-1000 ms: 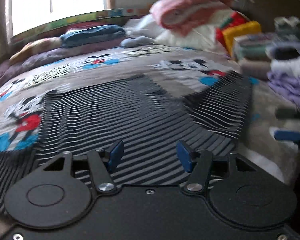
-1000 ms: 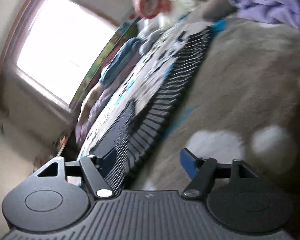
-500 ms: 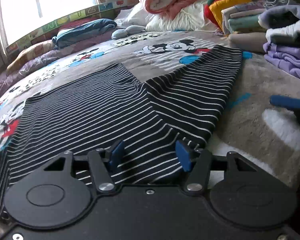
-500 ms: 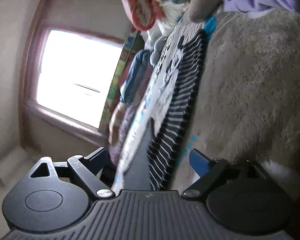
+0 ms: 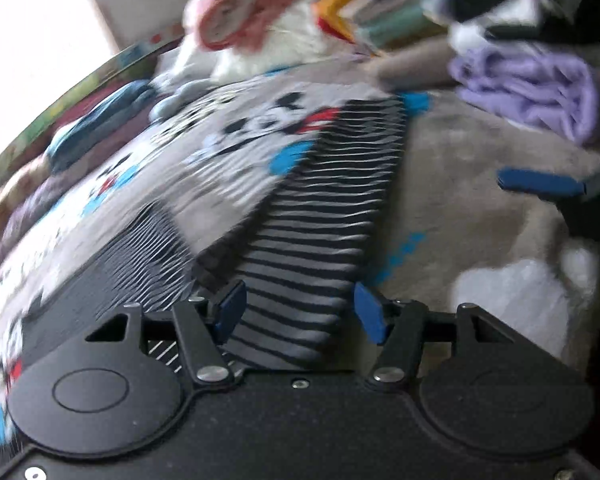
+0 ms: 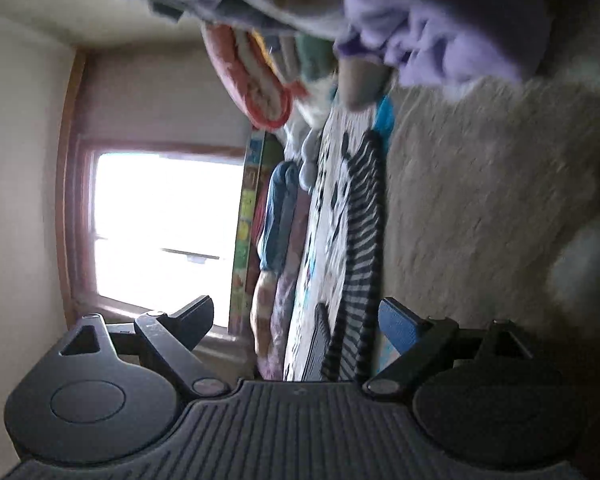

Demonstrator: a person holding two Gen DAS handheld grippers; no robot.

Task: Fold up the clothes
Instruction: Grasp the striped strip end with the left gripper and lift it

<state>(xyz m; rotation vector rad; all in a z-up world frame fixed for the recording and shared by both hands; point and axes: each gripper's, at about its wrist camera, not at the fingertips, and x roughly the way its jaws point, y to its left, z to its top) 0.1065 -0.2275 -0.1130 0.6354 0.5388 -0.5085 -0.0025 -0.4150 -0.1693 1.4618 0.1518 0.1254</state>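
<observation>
Clearly the folding has barely begun. Striped trousers (image 5: 324, 216) lie spread on the bed (image 5: 480, 216), legs apart, one leg stretching toward the purple pile (image 5: 532, 88), the other off toward the window (image 6: 160, 232). No fold shows in them yet, though blur hides much. Left claw (image 5: 296, 308) hangs wide over the near end of the leg pointing at that pile, cloth between its tips but not pinched. Right claw (image 6: 296, 320), rolled on its side just off the trousers' edge, is wide and empty too. Beyond the purple pile sit other folded clothes (image 5: 384, 16), so part of the job looks done; this pair is all left to fold.
</observation>
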